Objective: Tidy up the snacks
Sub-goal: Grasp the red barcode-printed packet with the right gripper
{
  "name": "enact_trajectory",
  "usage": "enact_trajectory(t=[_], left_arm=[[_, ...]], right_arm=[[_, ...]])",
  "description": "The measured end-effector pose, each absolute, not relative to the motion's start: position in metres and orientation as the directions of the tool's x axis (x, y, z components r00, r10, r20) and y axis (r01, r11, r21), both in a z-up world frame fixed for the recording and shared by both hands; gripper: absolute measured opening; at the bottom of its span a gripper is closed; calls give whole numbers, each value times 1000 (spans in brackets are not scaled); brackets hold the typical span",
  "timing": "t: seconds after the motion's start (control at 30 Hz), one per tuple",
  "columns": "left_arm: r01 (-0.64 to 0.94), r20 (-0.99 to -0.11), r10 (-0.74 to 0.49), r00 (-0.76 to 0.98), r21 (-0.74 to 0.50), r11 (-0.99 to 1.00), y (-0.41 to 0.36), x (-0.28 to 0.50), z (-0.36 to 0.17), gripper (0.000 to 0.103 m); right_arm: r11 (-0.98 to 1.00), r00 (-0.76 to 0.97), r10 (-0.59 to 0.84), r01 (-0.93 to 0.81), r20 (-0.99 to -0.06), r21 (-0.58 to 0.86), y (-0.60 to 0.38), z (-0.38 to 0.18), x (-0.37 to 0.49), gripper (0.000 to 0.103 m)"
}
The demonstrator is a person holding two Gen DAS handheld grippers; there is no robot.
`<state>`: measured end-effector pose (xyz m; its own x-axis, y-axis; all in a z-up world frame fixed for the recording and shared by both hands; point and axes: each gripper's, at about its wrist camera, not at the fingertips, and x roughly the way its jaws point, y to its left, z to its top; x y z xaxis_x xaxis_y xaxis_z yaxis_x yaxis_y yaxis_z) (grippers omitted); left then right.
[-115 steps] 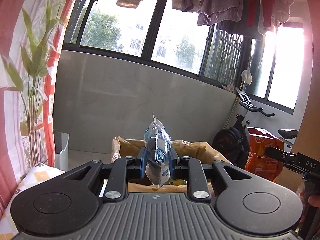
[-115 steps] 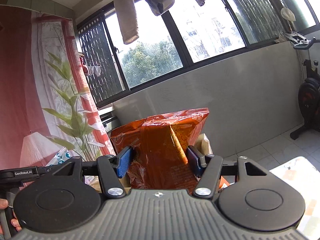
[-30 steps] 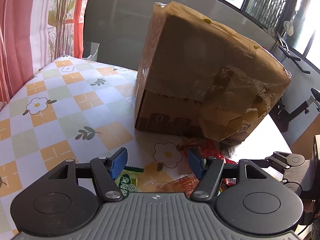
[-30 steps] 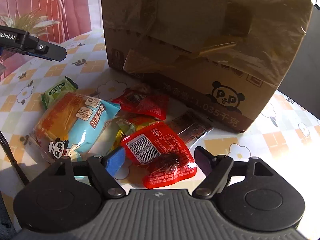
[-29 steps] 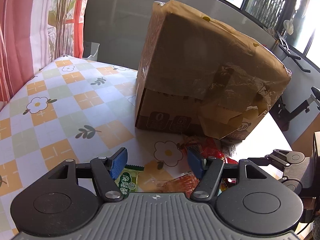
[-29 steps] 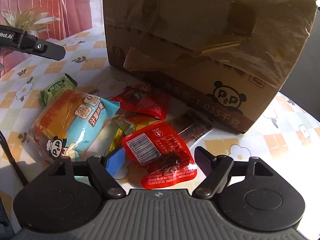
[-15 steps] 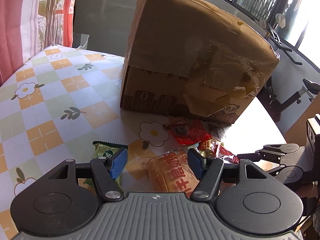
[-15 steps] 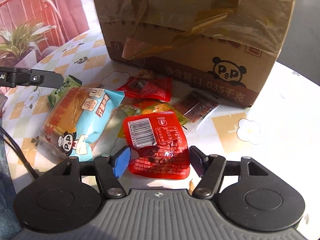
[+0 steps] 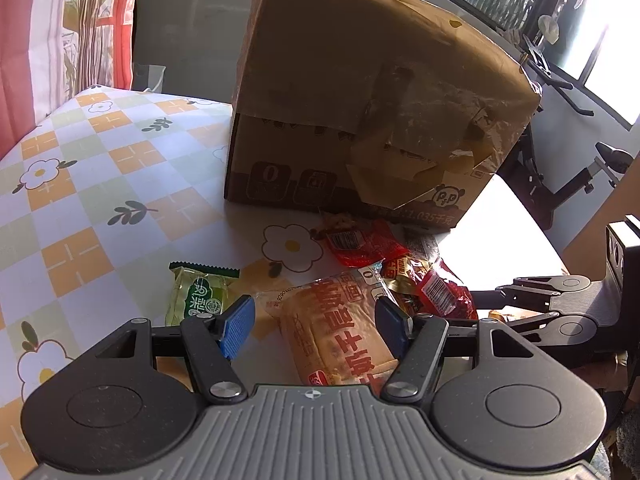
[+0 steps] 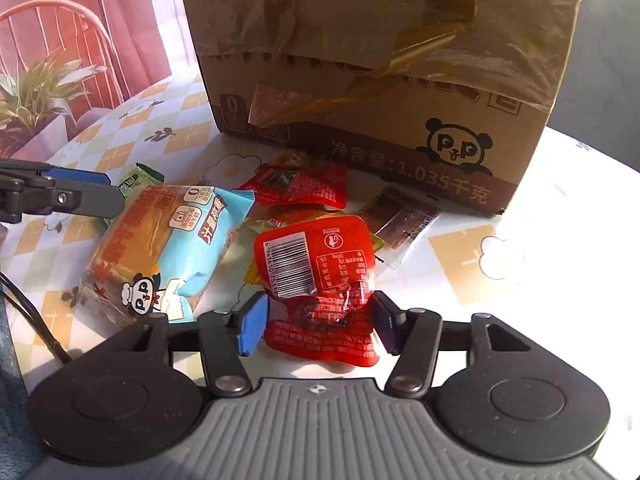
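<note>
Both claws are down over the snack pile on the bench [image 9: 80,184], right in front of the big cardboard box [image 9: 360,92].

The left claw [image 9: 316,326] is spread wide with nothing gripped, straddling the bread pack [image 9: 340,336], the one with the blue end and the panda on it. The right claw [image 10: 316,320] is also wide open and empty, its blue pads sitting either side of the red sachet [image 10: 324,276] with the barcode, not pinching yet as far as I can tell.

My take on doing this bit well:
- Drop low enough that the pads catch the body of the packet, not just the crinkly edge seal, or it'll slip out.
- The red sachet overlaps a yellow packet [image 10: 256,270], so close slowly and lift straight up so you don't drag the neighbour along.
- The bread pack is puffy and soft, so I'd squeeze gently, probably across the narrow width.

The green wafer packet [image 9: 200,296], second red sachet [image 9: 360,242] and dark strip packet [image 10: 400,216] are lying loose near the box for later.
</note>
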<state>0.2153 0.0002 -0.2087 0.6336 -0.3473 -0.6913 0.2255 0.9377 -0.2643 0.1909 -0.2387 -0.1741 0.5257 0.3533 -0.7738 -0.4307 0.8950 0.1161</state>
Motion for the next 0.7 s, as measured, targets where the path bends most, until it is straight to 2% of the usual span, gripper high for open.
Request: enact_trajectory(t=[0.13, 0.27, 0.47, 0.7], left_arm=[[221, -693, -345, 633, -265, 939, 0, 216, -210, 68], [219, -699, -340, 629, -261, 940, -2, 217, -212, 68], [247, -699, -336, 631, -230, 941, -9, 215, -214, 68], [236, -703, -319, 636, -217, 947, -7, 215, -214, 68]], right_arm=[[914, 567, 363, -371, -739, 165, -247, -173, 179, 52], [914, 630, 404, -258, -663, 313, -260, -167, 162, 52], [941, 683, 332, -195, -651, 276, -258, -165, 145, 52], [938, 709, 333, -183, -622, 294, -260, -162, 138, 52]])
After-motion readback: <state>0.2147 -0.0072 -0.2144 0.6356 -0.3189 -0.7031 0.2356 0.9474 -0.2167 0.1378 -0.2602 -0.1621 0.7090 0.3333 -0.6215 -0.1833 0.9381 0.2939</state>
